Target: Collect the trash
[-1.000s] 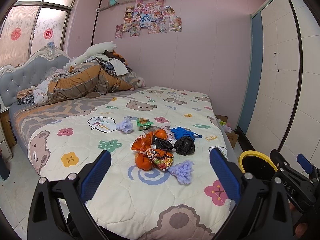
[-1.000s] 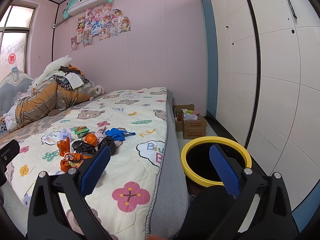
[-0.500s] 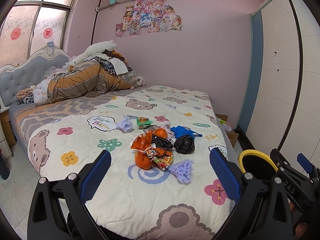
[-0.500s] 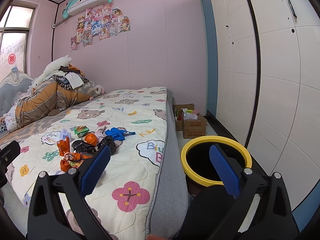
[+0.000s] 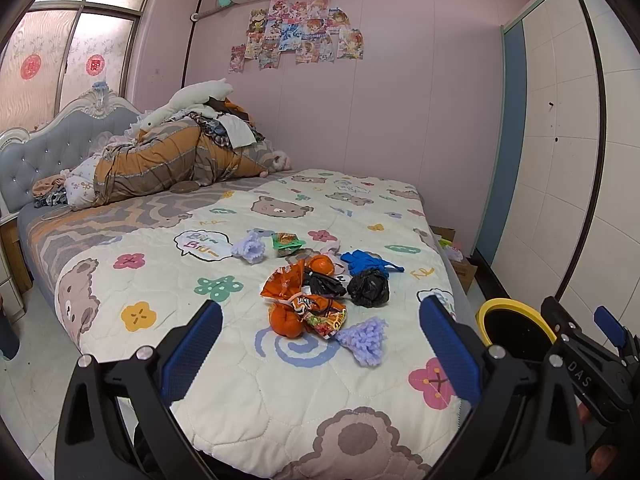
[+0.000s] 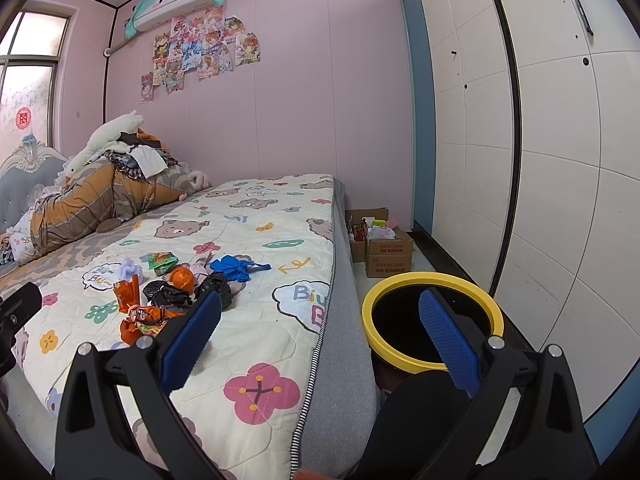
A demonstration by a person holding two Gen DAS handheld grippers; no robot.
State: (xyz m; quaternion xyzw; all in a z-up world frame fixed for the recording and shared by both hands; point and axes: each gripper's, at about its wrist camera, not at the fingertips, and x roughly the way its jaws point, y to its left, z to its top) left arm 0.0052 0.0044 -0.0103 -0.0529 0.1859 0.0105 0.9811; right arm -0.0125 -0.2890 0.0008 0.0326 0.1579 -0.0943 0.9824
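A heap of trash lies on the bed quilt (image 5: 240, 380): orange snack wrappers (image 5: 304, 304), a crumpled black bag (image 5: 368, 286), a blue glove (image 5: 368, 260), a green packet (image 5: 286, 240) and purple fluffy pieces (image 5: 366, 336). The same heap (image 6: 176, 292) shows at the left in the right wrist view. A yellow-rimmed black bin (image 6: 432, 316) stands on the floor beside the bed, also seen as the bin (image 5: 516, 324) at the right. My left gripper (image 5: 320, 344) is open, short of the heap. My right gripper (image 6: 320, 332) is open over the bed edge, holding nothing.
Piled bedding and a plush toy (image 5: 168, 152) lie at the headboard end. Cardboard boxes (image 6: 384, 248) sit on the floor by the pink wall. White wardrobe doors (image 6: 540, 160) run along the right. The right gripper's body (image 5: 592, 368) shows at the left wrist view's right edge.
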